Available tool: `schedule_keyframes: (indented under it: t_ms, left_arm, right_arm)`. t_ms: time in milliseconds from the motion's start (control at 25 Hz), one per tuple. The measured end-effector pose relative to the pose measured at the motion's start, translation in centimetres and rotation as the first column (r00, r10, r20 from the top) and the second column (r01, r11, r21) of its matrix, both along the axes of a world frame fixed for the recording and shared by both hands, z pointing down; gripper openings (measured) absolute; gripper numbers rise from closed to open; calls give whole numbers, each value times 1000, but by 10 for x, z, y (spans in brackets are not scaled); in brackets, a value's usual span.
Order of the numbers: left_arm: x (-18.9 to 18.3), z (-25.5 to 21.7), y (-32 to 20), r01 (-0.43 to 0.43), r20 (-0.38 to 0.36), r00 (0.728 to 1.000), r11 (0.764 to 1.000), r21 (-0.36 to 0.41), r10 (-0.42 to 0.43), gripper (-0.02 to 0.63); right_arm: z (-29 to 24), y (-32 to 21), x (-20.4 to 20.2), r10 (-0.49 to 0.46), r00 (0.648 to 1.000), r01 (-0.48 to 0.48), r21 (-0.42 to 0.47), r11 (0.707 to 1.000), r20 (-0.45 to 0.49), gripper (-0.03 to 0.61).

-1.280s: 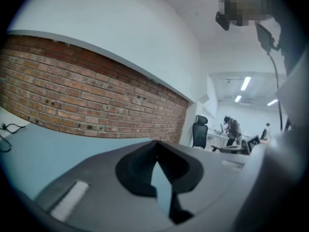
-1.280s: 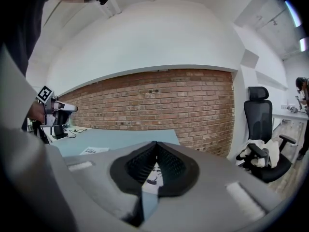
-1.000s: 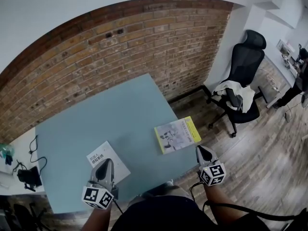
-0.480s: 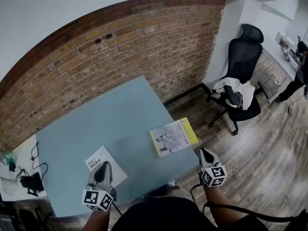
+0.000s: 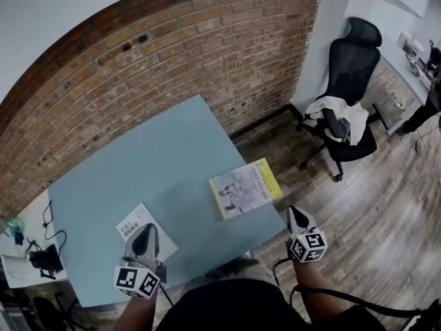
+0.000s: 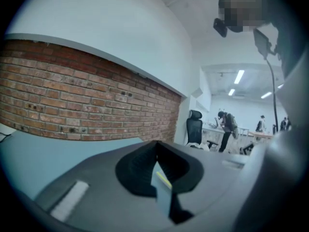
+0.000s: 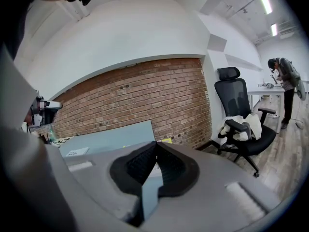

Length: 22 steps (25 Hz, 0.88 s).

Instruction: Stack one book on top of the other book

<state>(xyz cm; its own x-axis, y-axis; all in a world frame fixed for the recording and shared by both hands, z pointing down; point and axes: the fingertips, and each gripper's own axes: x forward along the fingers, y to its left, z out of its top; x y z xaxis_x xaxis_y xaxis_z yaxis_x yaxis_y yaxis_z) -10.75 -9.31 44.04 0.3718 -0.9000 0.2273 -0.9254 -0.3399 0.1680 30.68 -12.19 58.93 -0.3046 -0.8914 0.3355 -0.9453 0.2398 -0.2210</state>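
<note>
A white book (image 5: 135, 223) and a yellow-edged book (image 5: 245, 188) lie flat, well apart, on the blue table (image 5: 138, 164).

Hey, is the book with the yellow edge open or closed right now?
Closed. The book with the yellow edge lies flat on the table, cover up, no pages spread.

Pale blue-grey square table (image 5: 158, 164), and two books lie flat on it, well apart. A thin white paperback with dark lettering (image 5: 133, 224) sits near the front left edge. A grey-and-yellow softcover book (image 5: 244, 188) lies by the front right corner.
</note>
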Motion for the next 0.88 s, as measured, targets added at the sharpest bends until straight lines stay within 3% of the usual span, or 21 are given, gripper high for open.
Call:
schedule_keyframes:
  t_ms: [360,880]
  left_arm:
    - [41,13,-19,-99,39,994,995,-18,99,5]
    - [48,39,-34,-98,105,988,989,-113,110,5]
  right_arm:
    - [20,-4,10,-6,1000,5,-37,999,-16,3]
    - [58,-28,13,-21,997,27,-91,996,69,3]
